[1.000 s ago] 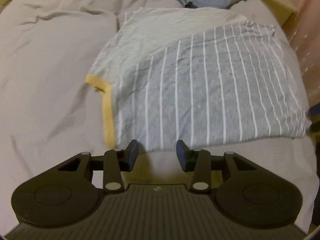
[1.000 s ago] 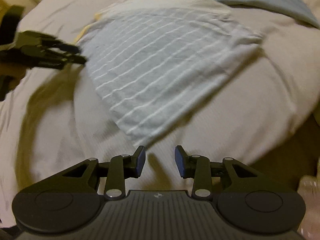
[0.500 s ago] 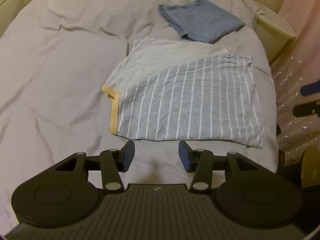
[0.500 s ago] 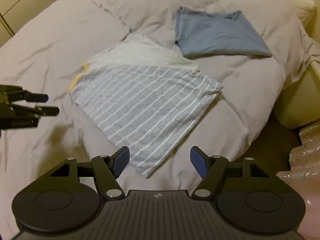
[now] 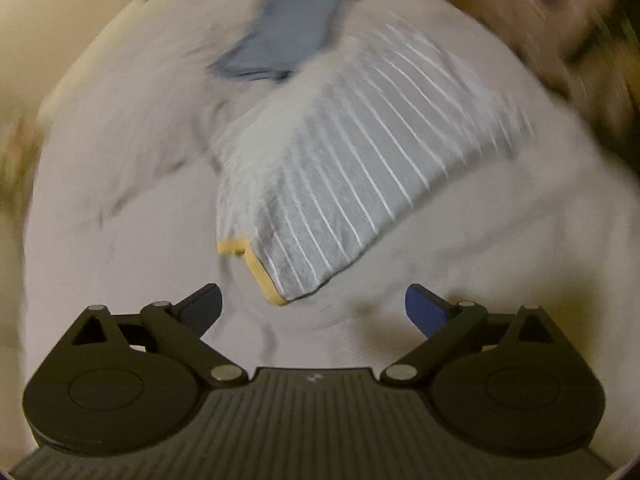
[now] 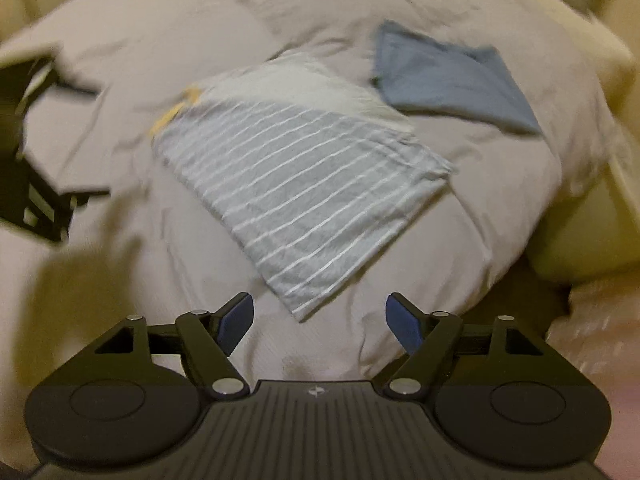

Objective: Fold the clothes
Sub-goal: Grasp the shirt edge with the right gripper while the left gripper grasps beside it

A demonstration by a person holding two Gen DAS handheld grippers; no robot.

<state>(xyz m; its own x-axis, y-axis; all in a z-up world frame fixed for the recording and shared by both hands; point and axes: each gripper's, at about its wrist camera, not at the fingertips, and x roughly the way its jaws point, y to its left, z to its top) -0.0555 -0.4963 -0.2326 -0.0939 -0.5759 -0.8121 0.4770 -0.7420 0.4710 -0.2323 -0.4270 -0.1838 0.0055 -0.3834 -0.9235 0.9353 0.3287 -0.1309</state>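
striped shirt (image 6: 304, 200) lies folded on the bed (image 6: 500, 208); we hold both grippers' jaws wide apart, gripping nothing.

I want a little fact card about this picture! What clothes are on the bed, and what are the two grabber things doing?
surface: pale grey rumpled bed cover
clothing 1: grey T-shirt with thin white stripes and yellow trim, partly folded, lying flat
clothing 2: plain blue folded garment, beyond the striped shirt
touching: the two garments look close; the blur hides whether they meet
left gripper: open, holds nothing, near the shirt's yellow-trimmed corner
right gripper: open, holds nothing, near the shirt's nearest striped corner
image quality: left view strongly blurred
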